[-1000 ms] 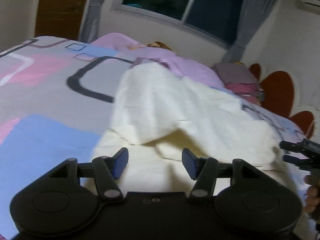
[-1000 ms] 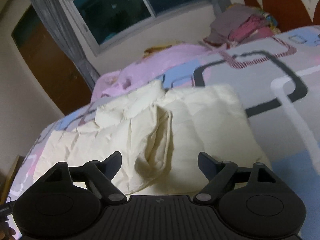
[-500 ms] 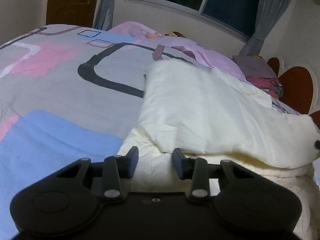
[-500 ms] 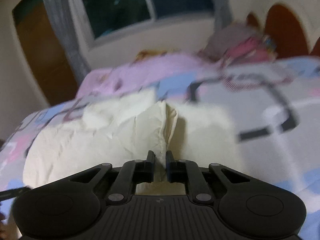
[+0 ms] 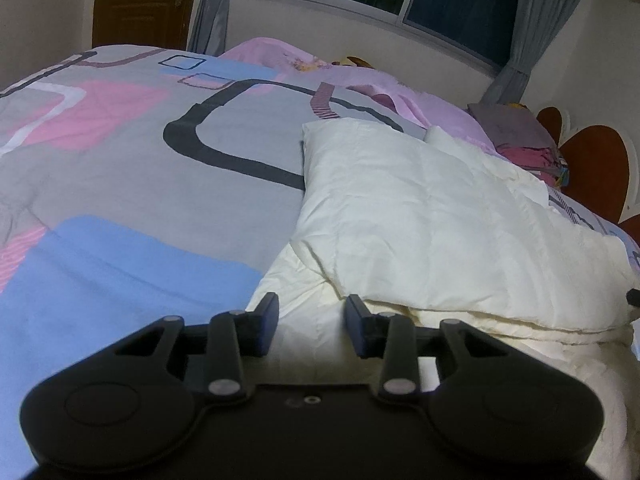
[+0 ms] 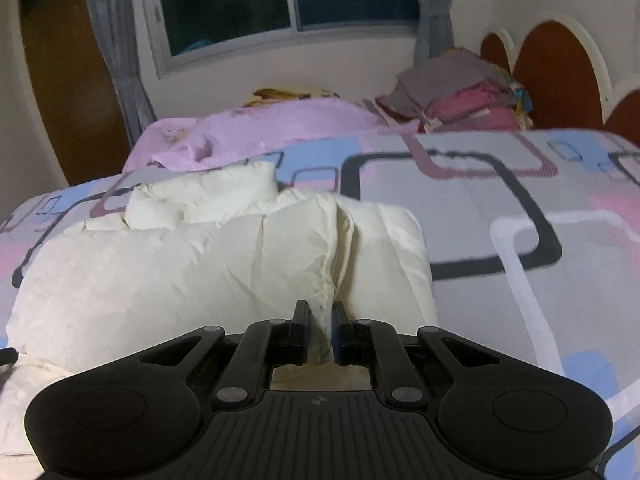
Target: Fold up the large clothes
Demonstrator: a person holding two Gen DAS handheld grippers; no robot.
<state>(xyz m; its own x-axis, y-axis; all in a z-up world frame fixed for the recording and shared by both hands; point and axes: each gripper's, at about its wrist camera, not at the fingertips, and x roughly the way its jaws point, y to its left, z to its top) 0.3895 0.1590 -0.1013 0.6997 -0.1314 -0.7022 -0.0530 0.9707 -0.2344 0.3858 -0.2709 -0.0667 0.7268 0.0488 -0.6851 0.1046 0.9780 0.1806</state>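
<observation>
Two grippers work over a cream garment [image 5: 432,216] that lies partly folded on a bed [image 5: 132,184] covered with a patterned sheet in grey, blue and pink. The right gripper [image 6: 320,322] has its fingers [image 6: 301,320] drawn narrow and pinching a raised ridge of the garment's near edge; the fabric stands up between them in a vertical crease that runs away from the camera. To the left of that crease the garment spreads in a broad, puffy panel, and to the right a smaller panel ends at the sheet.

The left gripper [image 5: 312,320] holds nothing: its fingers [image 5: 267,322] stand partly apart just above the garment's near left corner, where the cream cloth meets a blue patch of the sheet. In the left wrist view an upper layer of the garment lies folded over a lower layer, whose edge shows beneath it along the near side.

Beyond the garment a pink blanket [image 6: 260,128] is bunched at the far edge of the bed. A pile of clothes [image 6: 456,92] in grey and dark pink sits beside a brown headboard [image 6: 556,76]. A dark window [image 6: 280,0] with grey curtains [image 6: 116,40] fills the far wall, and a brown door [image 5: 140,4] stands to its left.
</observation>
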